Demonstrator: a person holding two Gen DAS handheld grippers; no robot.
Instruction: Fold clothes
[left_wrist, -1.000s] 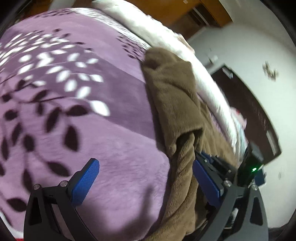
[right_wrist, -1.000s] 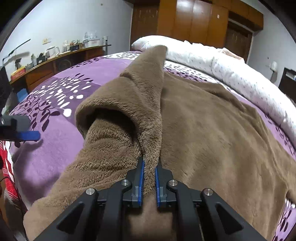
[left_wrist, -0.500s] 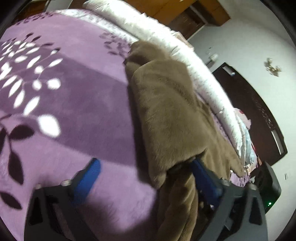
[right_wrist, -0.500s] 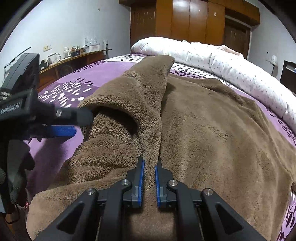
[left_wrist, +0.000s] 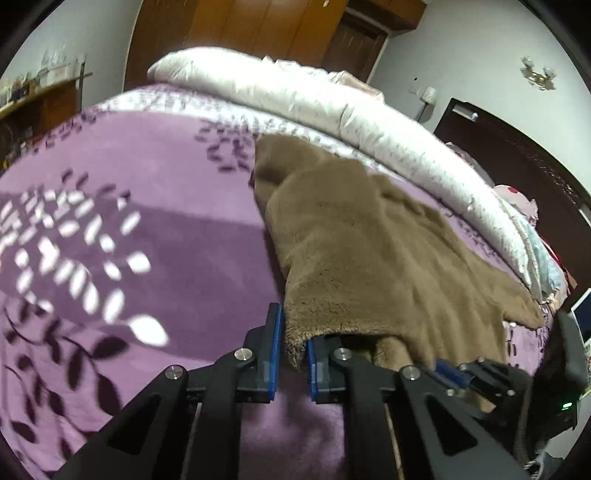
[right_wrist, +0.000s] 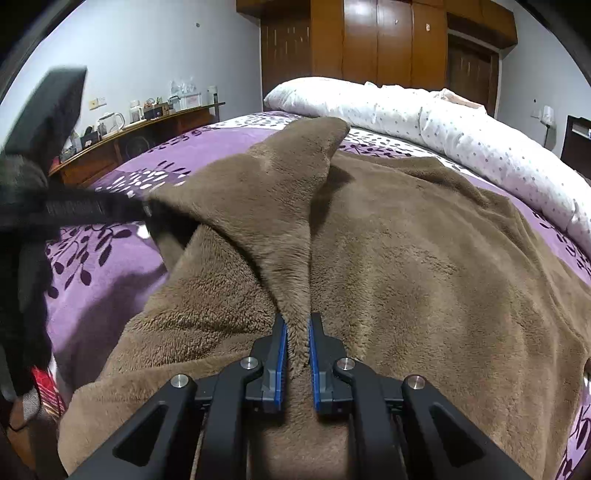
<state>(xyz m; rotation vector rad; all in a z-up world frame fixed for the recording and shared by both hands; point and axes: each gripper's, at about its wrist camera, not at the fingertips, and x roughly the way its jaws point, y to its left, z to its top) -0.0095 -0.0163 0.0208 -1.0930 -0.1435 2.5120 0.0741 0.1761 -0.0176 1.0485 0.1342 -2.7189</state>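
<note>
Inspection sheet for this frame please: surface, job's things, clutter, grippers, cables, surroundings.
Surface: bed with purple leaf-print blanket; rolled white dotted quilt along the far side.
Job's things: brown fleece garment spread on the bed, one flap lifted into a ridge.
Clutter: nothing seen on the blanket beyond the garment.
Grippers: left gripper shut on the garment's edge; right gripper shut on a pinched fold.
Cables: nothing seen.
Surroundings: wooden wardrobe; side shelf with a kettle and jars; dark door.
</note>
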